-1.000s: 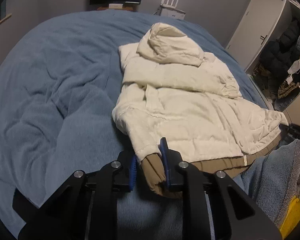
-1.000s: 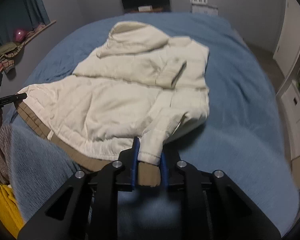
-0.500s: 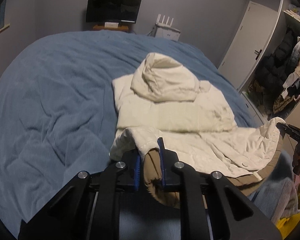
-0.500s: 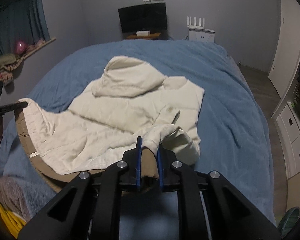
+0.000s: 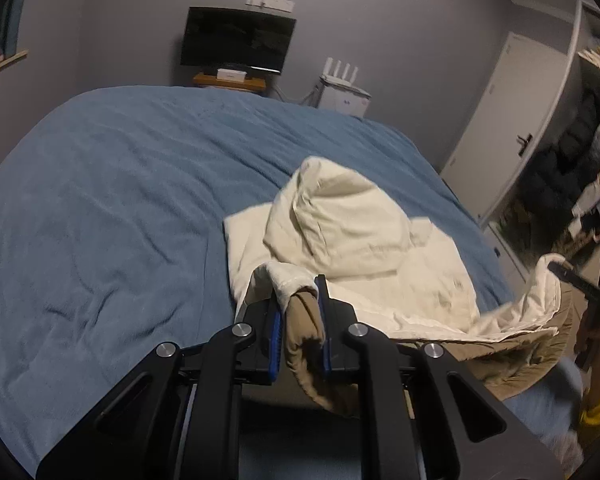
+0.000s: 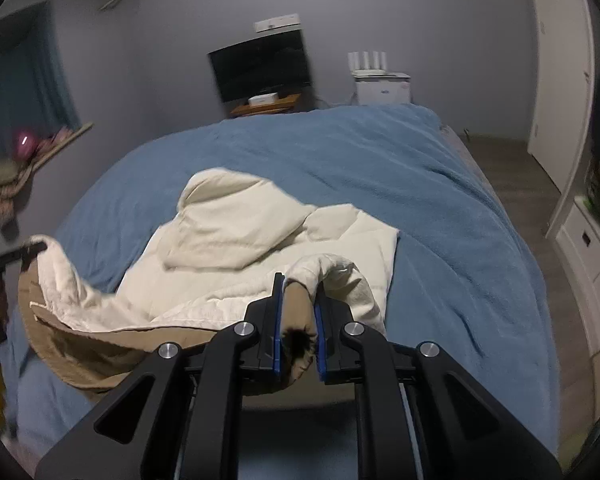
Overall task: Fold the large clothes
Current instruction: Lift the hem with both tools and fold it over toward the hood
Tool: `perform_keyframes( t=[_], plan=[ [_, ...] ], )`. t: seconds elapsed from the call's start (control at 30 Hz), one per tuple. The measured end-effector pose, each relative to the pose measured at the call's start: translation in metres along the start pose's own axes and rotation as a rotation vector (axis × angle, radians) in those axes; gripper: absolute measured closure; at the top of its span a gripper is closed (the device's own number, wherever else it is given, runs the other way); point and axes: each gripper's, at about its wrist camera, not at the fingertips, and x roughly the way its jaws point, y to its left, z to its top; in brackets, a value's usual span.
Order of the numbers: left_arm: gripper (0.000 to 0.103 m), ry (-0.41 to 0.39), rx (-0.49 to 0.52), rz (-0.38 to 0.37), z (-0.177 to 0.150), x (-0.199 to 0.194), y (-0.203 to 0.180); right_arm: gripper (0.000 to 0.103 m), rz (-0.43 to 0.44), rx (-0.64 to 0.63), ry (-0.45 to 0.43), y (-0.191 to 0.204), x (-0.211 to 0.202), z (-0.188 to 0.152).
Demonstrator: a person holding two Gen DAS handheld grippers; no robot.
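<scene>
A cream hooded jacket with a tan lining lies on the blue bed, hood toward the far wall. My left gripper is shut on the jacket's bottom left corner and holds it lifted above the bed. My right gripper is shut on the bottom right corner of the jacket, also lifted. The hem hangs between the two grippers and shows its tan lining. The right gripper shows at the right edge of the left wrist view.
A TV on a small wooden shelf and a white cabinet stand past the bed's far end. A white door and an open wardrobe with clothes are to the right. A window ledge with items is at left.
Both grippers have risen and moved forward toward the hood, lifting the jacket's bottom hem off the bed and carrying it over the body.
</scene>
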Motion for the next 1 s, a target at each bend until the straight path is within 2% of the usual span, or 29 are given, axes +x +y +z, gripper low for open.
perform_keyframes(
  t=[0.13, 0.3, 0.43, 0.67, 0.87, 1.0],
  plan=[
    [0.089, -0.052, -0.047, 0.042, 0.021, 0.028, 0.0, 0.093, 0.019, 0.153, -0.027, -0.02, 0.033, 0.028],
    [0.089, -0.104, -0.143, 0.089, 0.041, 0.071, 0.008, 0.093, -0.031, 0.221, -0.059, -0.033, 0.073, 0.051],
    [0.088, -0.106, -0.184, 0.101, 0.056, 0.107, 0.016, 0.093, -0.075, 0.275, -0.078, -0.049, 0.109, 0.056],
    [0.087, -0.053, -0.165, 0.146, 0.075, 0.181, 0.022, 0.093, -0.116, 0.294, -0.052, -0.07, 0.169, 0.057],
    [0.086, 0.028, -0.124, 0.192, 0.057, 0.237, 0.037, 0.093, -0.123, 0.289, 0.013, -0.084, 0.221, 0.05],
    [0.083, 0.052, -0.123, 0.18, 0.056, 0.255, 0.046, 0.093, -0.132, 0.289, 0.045, -0.088, 0.245, 0.045]
  ],
)
